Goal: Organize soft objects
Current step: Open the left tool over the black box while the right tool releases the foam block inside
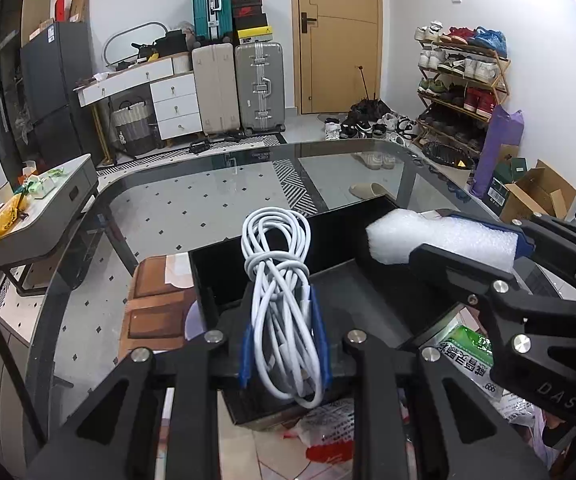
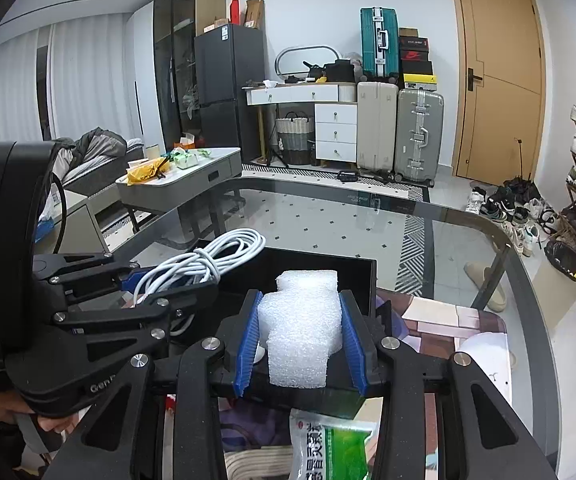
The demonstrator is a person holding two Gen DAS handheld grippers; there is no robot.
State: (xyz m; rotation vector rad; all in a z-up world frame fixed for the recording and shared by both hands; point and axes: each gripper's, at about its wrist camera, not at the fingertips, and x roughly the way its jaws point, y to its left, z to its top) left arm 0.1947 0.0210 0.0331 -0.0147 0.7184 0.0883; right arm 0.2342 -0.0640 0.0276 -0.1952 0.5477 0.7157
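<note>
My left gripper (image 1: 283, 336) is shut on a coiled white cable (image 1: 277, 280) and holds it over a black open box (image 1: 211, 276) on the glass table. The cable also shows in the right wrist view (image 2: 207, 258). My right gripper (image 2: 300, 332) is shut on a white foam piece (image 2: 302, 332), also above the black box (image 2: 368, 280). In the left wrist view the right gripper (image 1: 448, 248) holds the foam (image 1: 440, 240) over the box's right side.
A glass table (image 2: 408, 220) carries the box. A green and white packet (image 2: 328, 444) lies near the front edge, below the grippers. A brown patterned mat (image 1: 155, 304) lies left of the box. Suitcases, drawers and a shoe rack stand beyond.
</note>
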